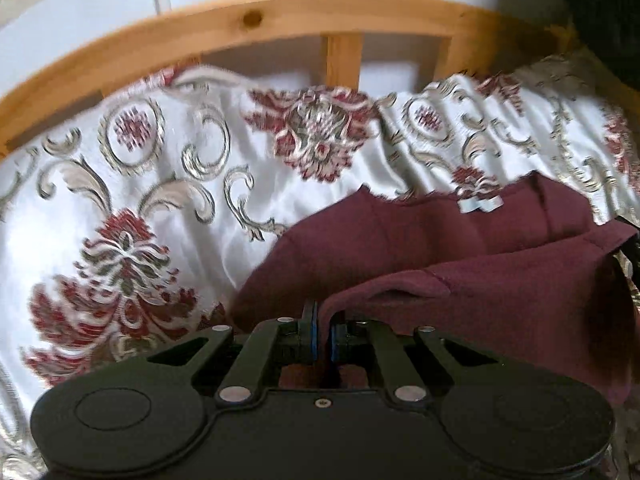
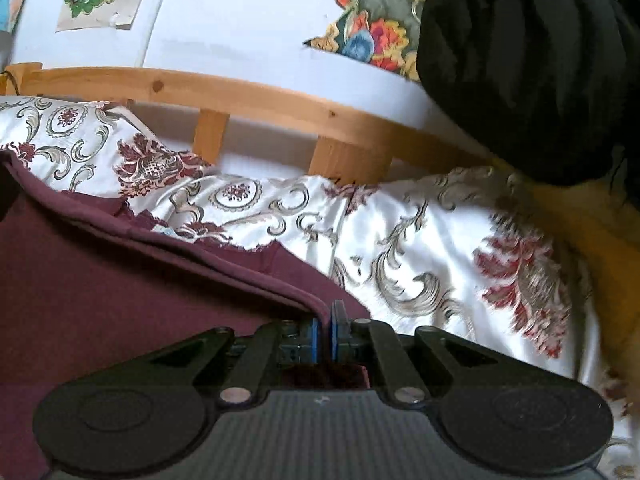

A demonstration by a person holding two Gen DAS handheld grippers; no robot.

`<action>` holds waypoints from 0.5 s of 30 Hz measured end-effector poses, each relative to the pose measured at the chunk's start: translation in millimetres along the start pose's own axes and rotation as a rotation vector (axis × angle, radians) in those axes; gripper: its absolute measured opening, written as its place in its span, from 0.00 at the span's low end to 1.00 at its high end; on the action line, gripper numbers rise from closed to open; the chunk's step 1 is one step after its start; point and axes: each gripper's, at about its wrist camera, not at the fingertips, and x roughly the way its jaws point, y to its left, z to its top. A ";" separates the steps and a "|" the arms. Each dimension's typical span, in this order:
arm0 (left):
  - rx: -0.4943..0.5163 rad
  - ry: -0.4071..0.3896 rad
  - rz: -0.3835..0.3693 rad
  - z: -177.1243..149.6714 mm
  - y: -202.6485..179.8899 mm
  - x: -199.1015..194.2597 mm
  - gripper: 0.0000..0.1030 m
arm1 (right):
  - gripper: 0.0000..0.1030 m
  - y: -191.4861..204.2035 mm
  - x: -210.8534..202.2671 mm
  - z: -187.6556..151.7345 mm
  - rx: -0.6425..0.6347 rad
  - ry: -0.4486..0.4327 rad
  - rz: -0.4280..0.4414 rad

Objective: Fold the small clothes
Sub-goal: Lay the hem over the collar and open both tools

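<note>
Two grippers (image 1: 323, 334) (image 2: 324, 330), soft maroon garment (image 1: 460, 280)

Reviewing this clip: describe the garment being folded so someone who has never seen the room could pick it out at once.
Start at the wooden bed rail along the white wall, then drop to the white bedspread with red flowers and grey scrolls. On it lies the garment, pinched by both grippers. It is the only plain, dark maroon cloth there, with no pattern at all.

right gripper (image 2: 323, 322) jaws clamped on maroon garment (image 2: 100, 280)
</note>
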 end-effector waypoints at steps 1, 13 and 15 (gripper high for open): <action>-0.006 0.010 0.000 0.1 0.3 5.7 0.06 | 0.09 -1.8 2.5 -2.6 0.016 0.005 0.005; -0.218 -0.050 0.029 -9.6 21.6 16.1 0.65 | 0.86 -19.6 -3.3 -19.6 0.103 0.013 0.081; -0.239 -0.102 0.031 -13.8 22.1 7.1 0.77 | 0.88 -21.3 -6.1 -20.6 0.113 0.006 0.086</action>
